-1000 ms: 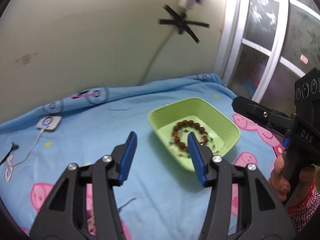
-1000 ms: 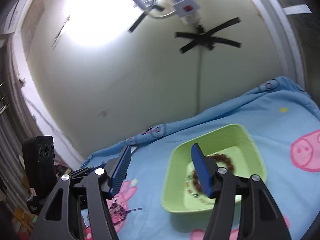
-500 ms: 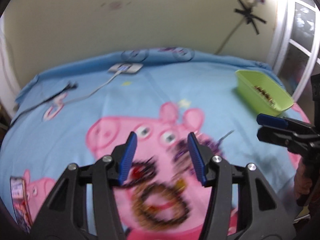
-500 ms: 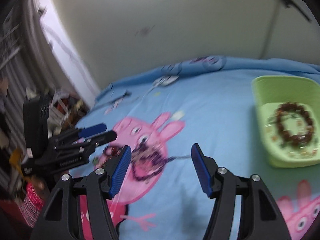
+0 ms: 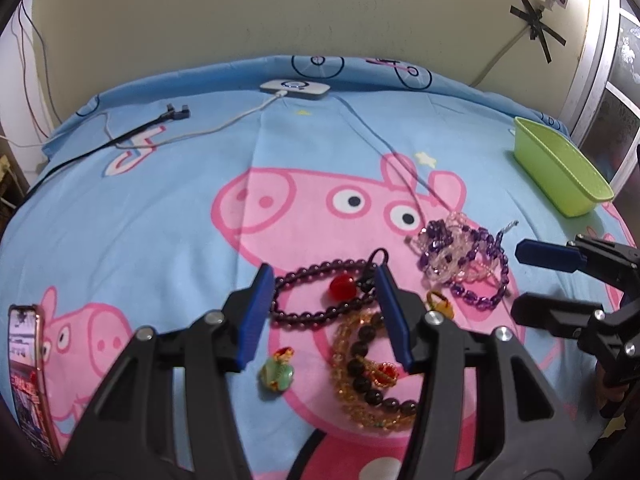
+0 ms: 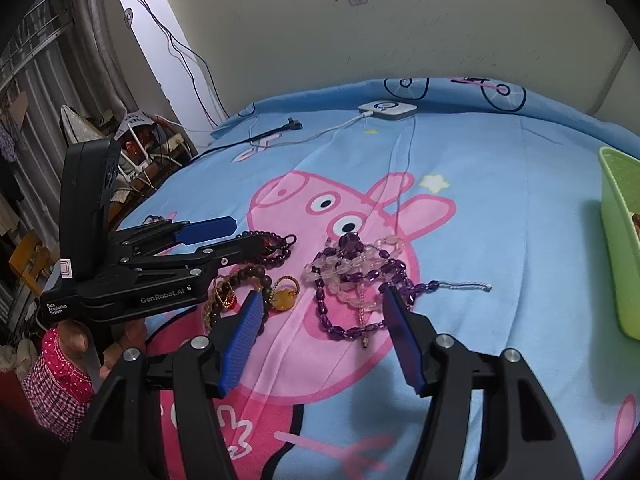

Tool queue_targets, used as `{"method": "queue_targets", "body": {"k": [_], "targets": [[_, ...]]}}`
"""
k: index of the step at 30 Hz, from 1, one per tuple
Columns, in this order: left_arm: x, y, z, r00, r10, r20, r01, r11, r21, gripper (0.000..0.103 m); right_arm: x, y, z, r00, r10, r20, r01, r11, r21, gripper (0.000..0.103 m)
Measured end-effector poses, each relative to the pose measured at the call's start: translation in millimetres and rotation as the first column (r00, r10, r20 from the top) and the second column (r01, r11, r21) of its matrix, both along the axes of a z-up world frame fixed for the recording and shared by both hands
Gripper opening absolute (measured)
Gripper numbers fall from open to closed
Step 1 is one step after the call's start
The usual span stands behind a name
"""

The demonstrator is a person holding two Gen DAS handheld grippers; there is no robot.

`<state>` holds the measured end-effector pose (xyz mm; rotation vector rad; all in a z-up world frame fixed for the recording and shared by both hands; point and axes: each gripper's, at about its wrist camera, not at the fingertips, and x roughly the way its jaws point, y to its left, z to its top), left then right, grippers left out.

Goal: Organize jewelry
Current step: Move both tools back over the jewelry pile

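Observation:
Jewelry lies in a heap on the blue cartoon-pig sheet. My left gripper (image 5: 324, 280) is open just above a dark purple bead bracelet (image 5: 304, 314) with a red bead (image 5: 340, 286). Near it lie an amber and dark bead bracelet (image 5: 360, 368), a green pendant (image 5: 276, 376) and a gold ring (image 5: 440, 304). My right gripper (image 6: 322, 306) is open and empty just short of a purple and clear bead necklace (image 6: 352, 272), which also shows in the left wrist view (image 5: 460, 260). The green tray (image 5: 560, 176) stands far right and holds a brown bracelet (image 6: 636, 222).
A phone (image 5: 26, 376) lies at the left edge of the bed. A white charger box (image 5: 295, 88) with cables (image 5: 132, 136) lies near the wall. Clutter and curtains stand beside the bed at the left (image 6: 132, 140).
Both grippers have swung away from the green tray to the left and come down over the jewelry heap. Both stay open and empty.

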<state>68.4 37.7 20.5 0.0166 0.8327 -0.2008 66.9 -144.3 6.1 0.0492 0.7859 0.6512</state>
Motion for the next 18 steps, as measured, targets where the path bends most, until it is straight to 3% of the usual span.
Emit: {"method": "queue_targets", "body": {"k": [10,11,18], "targets": [[1.9,1.5,-4.2,1.000,0.002,-0.007,-0.002,1.000,-0.003,0.050,12.8,-1.8,-14.4,0.999,-0.038,-0.036,0.037,0.999,-0.033,0.043],[2.3,2.0,-4.2,1.000,0.003,-0.008,-0.003,1.000,-0.006,0.054,13.3,-2.2,-14.9,0.998,-0.039,-0.039,0.038,0.999,-0.031,0.043],[6.1,11.4,-6.3,0.999,0.033,-0.030,-0.035,0.998,-0.047,0.055,14.7,0.2,-16.2,0.999,-0.045,-0.019,0.044,0.997,-0.060,0.043]]}}
